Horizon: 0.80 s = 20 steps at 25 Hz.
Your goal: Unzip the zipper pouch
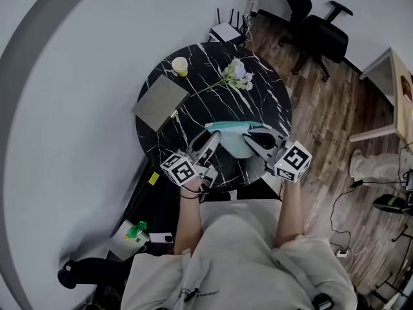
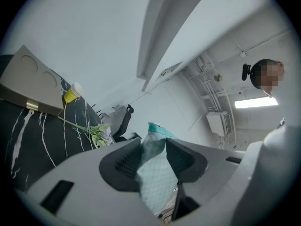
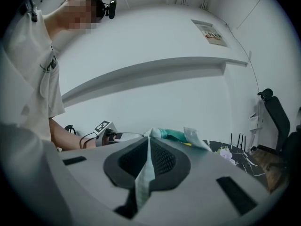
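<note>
**Head view: pouch held up between both claws, zip state unclear**

Nearest the person, the left claw (image 1: pixel 213 137) and right claw (image 1: pixel 253 134) point away from the body, over the near edge of the black table (image 1: pixel 258 102). The pale green pouch (image 1: pixel 235 141) spans the gap between them and looks to be clear of the tabletop.

- Left gripper view: the left claw (image 2: pixel 154 147) is clamped on a thick fold of pouch (image 2: pixel 157 182). Fabric fills the gap and both pads are on it.
- Right gripper view: the right claw (image 3: pixel 148 157) is pinched nearly together on a thin edge of pouch (image 3: pixel 171 134).
- I cannot tell whether that edge is the zip tab, or whether the zip has opened at all.

Judgement on doing this step well:
- The left should act as the anchor and hold firm.
- The right needs the tab itself, not loose cloth. If it has cloth, it should re-grip.
- Pull along the line of the teeth with the top band kept taut.
- A sideways tug would likely bunch the fabric and jam the slider.

Farther off on the table are a grey tray (image 1: pixel 160 102), flowers (image 1: pixel 237 73) and a yellow cup (image 1: pixel 180 65). An office chair (image 1: pixel 319 31) stands beyond.
</note>
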Motion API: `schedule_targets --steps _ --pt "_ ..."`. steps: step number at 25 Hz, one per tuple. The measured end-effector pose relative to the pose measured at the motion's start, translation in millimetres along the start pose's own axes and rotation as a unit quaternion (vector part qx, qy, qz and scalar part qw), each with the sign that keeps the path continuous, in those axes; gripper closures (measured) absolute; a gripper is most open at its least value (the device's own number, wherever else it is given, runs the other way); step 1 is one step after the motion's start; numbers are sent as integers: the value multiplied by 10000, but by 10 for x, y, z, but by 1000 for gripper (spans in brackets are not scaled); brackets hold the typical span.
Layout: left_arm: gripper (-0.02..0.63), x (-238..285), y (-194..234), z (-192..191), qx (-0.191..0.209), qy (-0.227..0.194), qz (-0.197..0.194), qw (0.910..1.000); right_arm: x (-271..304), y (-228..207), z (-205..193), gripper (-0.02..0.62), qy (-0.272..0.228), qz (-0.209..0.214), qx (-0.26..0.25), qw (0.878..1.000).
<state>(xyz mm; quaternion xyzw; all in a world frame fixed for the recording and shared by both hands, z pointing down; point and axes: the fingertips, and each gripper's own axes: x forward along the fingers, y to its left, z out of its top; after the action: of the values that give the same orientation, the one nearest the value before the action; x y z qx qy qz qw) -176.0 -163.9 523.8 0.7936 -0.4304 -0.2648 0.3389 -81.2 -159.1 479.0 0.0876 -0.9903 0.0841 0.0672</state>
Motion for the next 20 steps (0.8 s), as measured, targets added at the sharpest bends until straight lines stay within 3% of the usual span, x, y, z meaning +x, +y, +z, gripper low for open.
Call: schedule_targets --steps 5,8,11,16,20 --pt "563 -33 -281 97 288 -78 -199 9994 -56 65 -69 581 87 -61 -47 9999" --pt "578 -16 -329 117 865 103 -44 9962 -44 52 -116 581 71 -223 -32 9997" --pt "580 9 -363 135 1596 364 180 9863 -50 0 -171 570 52 -559 44 9984" --pt "581 56 -323 111 2742 1069 641 9536 -160 -135 -343 535 620 -866 35 9943" --pt "581 46 -126 -21 3535 1786 955 9132 -121 -113 -293 535 681 -791 -30 9945"
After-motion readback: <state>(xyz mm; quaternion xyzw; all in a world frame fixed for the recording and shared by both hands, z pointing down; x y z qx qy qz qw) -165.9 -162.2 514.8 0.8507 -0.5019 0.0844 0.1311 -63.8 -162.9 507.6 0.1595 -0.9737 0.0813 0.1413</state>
